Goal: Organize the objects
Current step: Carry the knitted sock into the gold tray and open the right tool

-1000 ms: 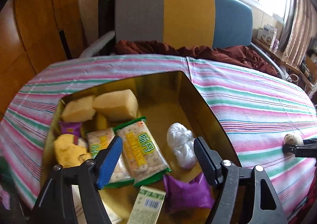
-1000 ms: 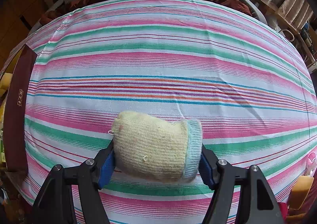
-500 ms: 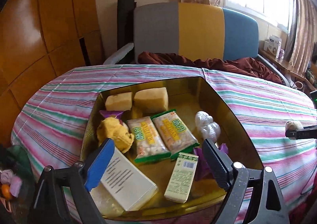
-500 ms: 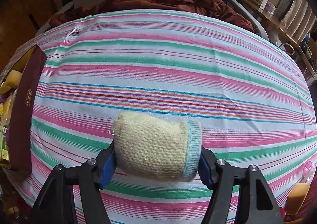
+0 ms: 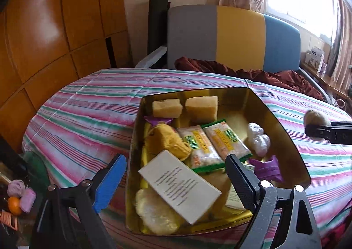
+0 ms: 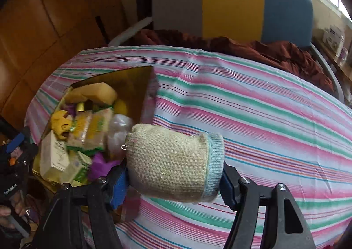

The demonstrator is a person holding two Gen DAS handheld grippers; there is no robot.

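Box (image 5: 286, 136) on the bed's left edge already holds snacks. Right gripper (image 6: 173, 179) clamps a sock (image 6: 173, 161), not yet boxed; left gripper (image 5: 176, 174) gapes empty.

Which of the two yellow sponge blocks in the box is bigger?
The right sponge block is bigger. It sits at the back of the gold box, right of the smaller, flatter block.

Sponge blocks (image 5: 184, 106): two
Cracker packets (image 5: 213, 146): two
White boxes (image 5: 179, 185): one
Gold trays (image 5: 283, 132): one
Purple wrappers (image 5: 267, 168): two
Knitted socks (image 6: 173, 162): one
Grippers (image 5: 173, 179): two
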